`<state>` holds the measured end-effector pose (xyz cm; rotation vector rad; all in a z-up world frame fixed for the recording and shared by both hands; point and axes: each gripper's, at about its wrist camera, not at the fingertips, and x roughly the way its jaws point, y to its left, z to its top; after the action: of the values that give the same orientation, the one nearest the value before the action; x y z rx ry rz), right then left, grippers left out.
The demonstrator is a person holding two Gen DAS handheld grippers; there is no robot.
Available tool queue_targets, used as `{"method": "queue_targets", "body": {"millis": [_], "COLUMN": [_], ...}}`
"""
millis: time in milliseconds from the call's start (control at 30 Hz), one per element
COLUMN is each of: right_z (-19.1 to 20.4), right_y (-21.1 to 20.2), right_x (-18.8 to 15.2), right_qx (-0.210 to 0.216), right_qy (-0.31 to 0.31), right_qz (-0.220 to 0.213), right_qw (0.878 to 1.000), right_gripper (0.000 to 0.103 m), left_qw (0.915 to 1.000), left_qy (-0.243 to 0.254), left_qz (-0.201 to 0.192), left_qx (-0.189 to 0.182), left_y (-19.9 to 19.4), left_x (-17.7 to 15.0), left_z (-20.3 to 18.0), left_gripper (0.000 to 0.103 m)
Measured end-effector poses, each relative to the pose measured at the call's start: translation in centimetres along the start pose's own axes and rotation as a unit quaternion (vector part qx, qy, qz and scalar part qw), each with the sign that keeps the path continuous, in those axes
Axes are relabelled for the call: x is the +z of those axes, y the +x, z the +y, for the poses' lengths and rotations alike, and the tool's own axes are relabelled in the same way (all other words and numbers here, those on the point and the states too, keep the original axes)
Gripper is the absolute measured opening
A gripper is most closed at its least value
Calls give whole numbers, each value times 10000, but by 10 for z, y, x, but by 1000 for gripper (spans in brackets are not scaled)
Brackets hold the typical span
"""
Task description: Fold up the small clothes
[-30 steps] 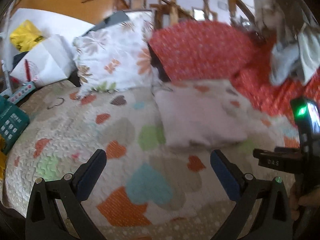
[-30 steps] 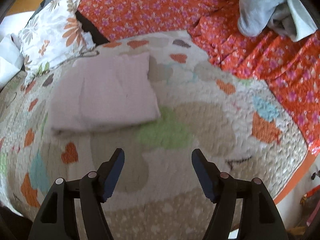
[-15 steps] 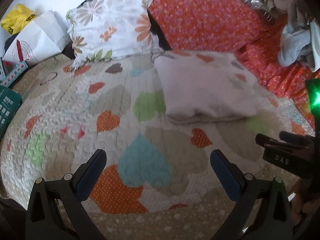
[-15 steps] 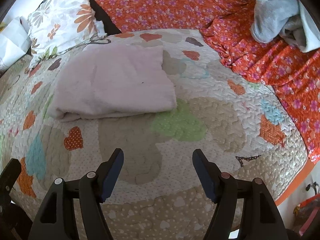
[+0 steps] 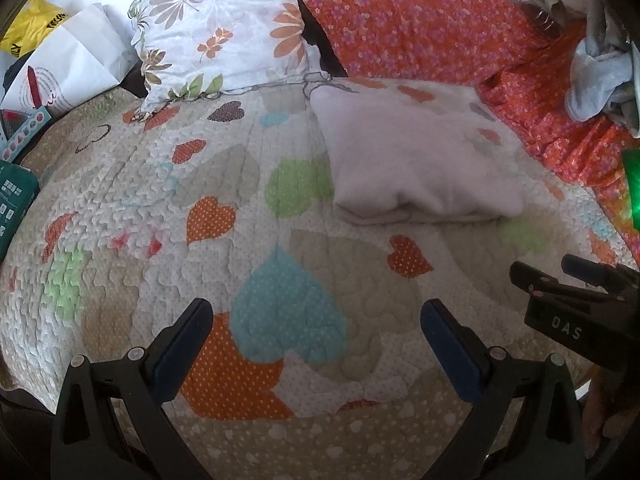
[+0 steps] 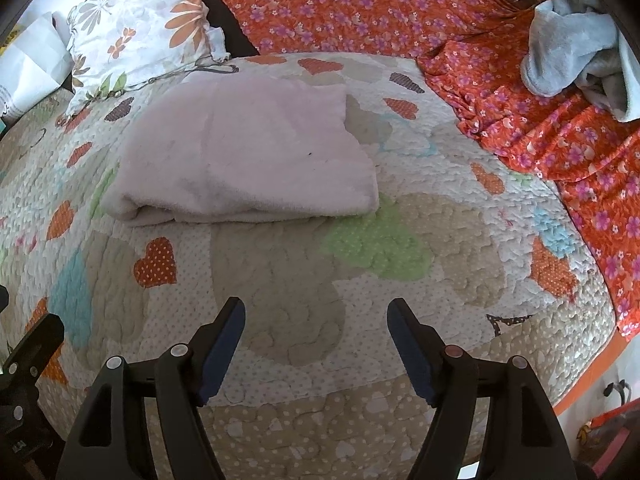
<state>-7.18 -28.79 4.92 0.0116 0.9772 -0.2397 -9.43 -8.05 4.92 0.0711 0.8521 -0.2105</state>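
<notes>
A pale pink folded cloth [image 5: 420, 168] lies flat on the heart-patterned quilt [image 5: 200, 216], its thick folded edge facing me; it also shows in the right wrist view [image 6: 248, 160]. My left gripper [image 5: 316, 312] is open and empty, held above the quilt short of the cloth. My right gripper [image 6: 316, 312] is open and empty, also short of the cloth, and its body shows at the right of the left wrist view [image 5: 576, 312]. A crumpled grey-blue garment [image 6: 576, 52] lies on the orange floral blanket [image 6: 540, 140] at the far right.
A floral pillow [image 5: 224, 36] and an orange floral cushion [image 5: 408, 24] stand behind the cloth. White paper bags [image 5: 68, 64] and a green box [image 5: 14, 200] sit at the left edge. The quilt's edge [image 6: 580, 376] drops off at the right.
Both grippers have tilted down and drawn nearer to the quilt, so the folded cloth looks larger and the stair rail has left the left view. Both stay open.
</notes>
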Motion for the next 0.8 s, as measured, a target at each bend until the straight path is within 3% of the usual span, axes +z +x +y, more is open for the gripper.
{"method": "queue_targets", "body": {"millis": [800], "right_z": [12], "right_y": [2], "right_x": [-5], "right_qx": [-93], "right_qy": [-272], "right_qz": [13], "right_qw": [9996], "right_gripper": [79], "left_qw": [9997], "left_qy": [-99], "left_qz": [183], "left_qx": [-158], "left_y": [6], "left_x": [-3], "left_z": [3], "left_gripper": [103]}}
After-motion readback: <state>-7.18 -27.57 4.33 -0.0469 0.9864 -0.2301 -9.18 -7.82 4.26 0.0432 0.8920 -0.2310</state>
